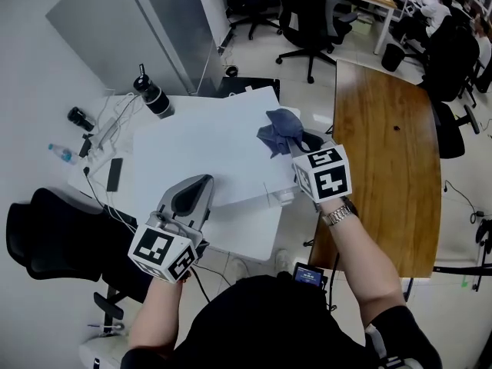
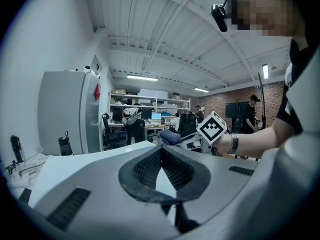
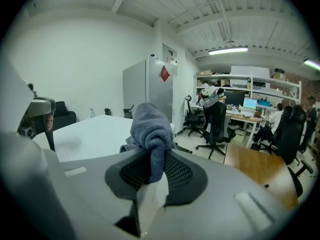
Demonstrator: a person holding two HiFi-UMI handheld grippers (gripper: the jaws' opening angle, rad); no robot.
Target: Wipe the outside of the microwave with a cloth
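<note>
A white flat-topped box [image 1: 204,148], apparently the microwave seen from above, fills the middle of the head view. My right gripper [image 1: 298,151] is over its right edge, shut on a bunched grey-blue cloth [image 1: 280,131]. In the right gripper view the cloth [image 3: 149,129] stands up out of the closed jaws [image 3: 152,171]. My left gripper [image 1: 192,200] lies at the box's near left edge, shut with nothing in it. The left gripper view shows its pads [image 2: 150,166] meeting and, beyond them, the cloth [image 2: 169,137] in the other gripper.
A black bottle [image 1: 154,98], cables [image 1: 108,133] and a small water bottle [image 1: 61,152] lie on the white table to the left. A wooden table [image 1: 388,167] stands to the right. A black chair [image 1: 46,237] is at the near left and a grey cabinet [image 1: 131,21] behind.
</note>
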